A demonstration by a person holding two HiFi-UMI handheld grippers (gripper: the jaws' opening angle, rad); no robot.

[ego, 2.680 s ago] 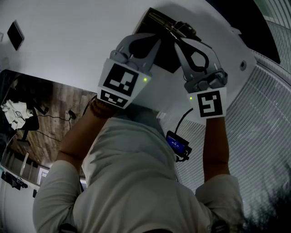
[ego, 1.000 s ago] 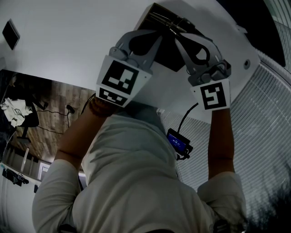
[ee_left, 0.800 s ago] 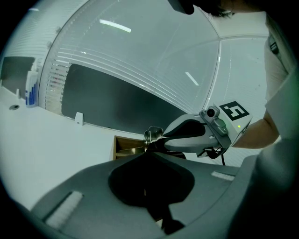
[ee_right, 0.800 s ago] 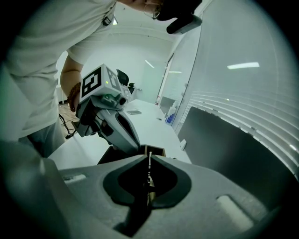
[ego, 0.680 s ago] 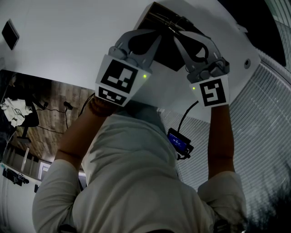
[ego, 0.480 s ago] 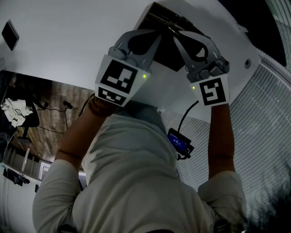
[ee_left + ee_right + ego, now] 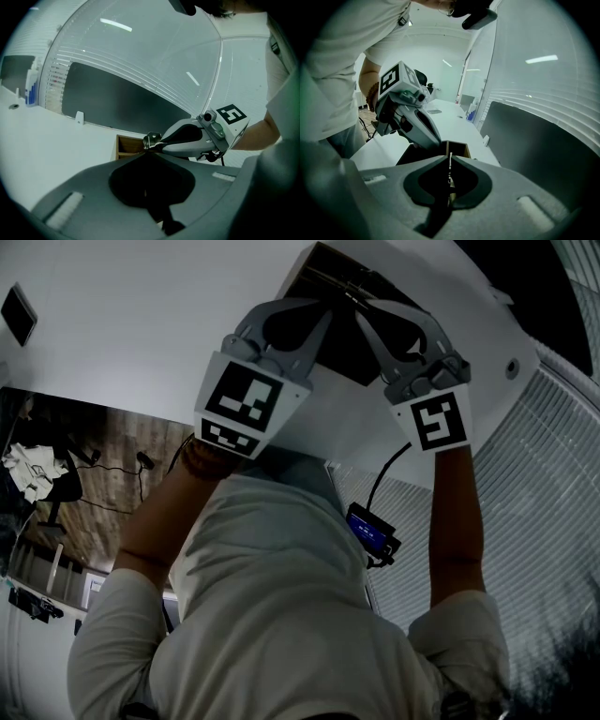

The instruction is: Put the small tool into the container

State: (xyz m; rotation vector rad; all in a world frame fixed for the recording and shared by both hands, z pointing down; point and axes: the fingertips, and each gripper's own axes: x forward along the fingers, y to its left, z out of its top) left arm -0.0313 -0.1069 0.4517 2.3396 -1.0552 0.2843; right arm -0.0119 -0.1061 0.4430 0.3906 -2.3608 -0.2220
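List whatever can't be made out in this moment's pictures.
- Interior of the open brown wooden box: dark in the head view and covered by the left hand-held gripper and right hand-held gripper. The left gripper view shows only a corner.
- Type of the small shiny metal tool: too small to tell. The right gripper view shows only a thin edge between shut jaws.

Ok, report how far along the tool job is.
Done: the small tool is picked up, with the right gripper shut on it. In hand: it hangs over the open wooden container, the left gripper shut and empty alongside. Left: lower it in and release; the tool is not yet inside.
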